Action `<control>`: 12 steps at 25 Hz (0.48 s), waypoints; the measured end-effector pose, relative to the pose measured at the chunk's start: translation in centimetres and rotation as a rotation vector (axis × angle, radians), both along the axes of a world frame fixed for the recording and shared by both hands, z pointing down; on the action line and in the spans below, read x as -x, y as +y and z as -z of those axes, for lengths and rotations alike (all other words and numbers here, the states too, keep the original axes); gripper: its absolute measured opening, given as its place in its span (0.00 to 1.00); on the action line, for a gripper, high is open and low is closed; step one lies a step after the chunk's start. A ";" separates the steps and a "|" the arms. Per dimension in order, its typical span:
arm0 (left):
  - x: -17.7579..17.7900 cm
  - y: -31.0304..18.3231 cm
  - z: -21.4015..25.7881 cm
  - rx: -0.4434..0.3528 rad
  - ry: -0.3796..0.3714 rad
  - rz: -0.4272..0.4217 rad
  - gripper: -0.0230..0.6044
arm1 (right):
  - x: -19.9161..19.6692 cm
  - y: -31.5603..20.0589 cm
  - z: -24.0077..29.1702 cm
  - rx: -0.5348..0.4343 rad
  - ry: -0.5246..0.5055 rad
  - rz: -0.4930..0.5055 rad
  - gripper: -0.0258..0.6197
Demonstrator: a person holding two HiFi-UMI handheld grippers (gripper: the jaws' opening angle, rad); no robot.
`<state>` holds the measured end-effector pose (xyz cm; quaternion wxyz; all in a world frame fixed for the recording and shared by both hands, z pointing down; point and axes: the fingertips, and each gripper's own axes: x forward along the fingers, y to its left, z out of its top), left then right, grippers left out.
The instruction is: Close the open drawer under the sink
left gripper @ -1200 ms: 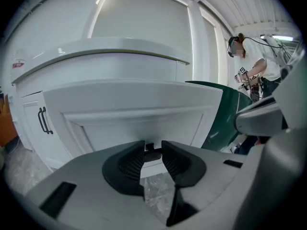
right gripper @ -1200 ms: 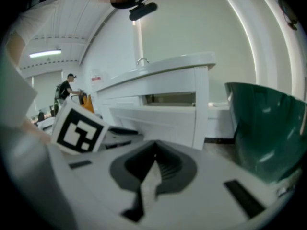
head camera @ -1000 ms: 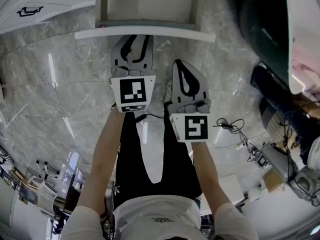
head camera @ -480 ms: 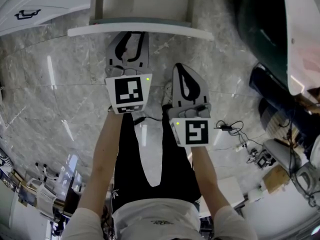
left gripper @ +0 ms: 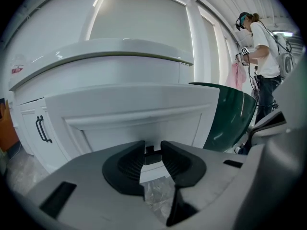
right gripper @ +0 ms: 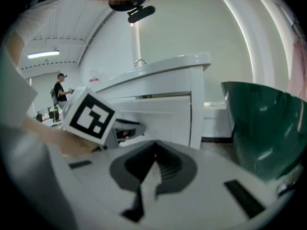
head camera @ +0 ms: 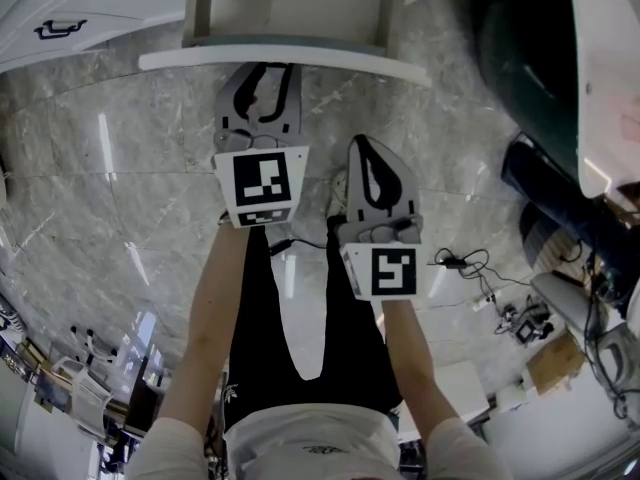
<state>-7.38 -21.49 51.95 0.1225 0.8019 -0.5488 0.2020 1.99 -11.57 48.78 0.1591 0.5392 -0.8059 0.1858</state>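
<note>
Marble floor (head camera: 120, 158) under open drawer (head camera: 330, 64): left gripper (head camera: 262, 70) fingers clamped on its dark handle (left gripper: 153, 157), right gripper (head camera: 364, 142) set back, fingers clenched, empty.

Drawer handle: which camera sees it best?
The left gripper view. The black drawer handle sits right between the left gripper's pads, against the white drawer front. In the head view that gripper covers it; the right gripper view shows only the drawer's side, no handle.
</note>
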 end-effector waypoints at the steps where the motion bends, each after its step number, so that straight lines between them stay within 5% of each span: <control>1: 0.0 -0.1 0.1 -0.001 0.001 0.002 0.24 | -0.1 0.0 0.0 0.001 -0.001 -0.002 0.09; 12: 0.0 -1.5 0.6 0.012 0.013 0.006 0.24 | -0.5 -0.2 0.1 -0.007 -0.002 -0.015 0.09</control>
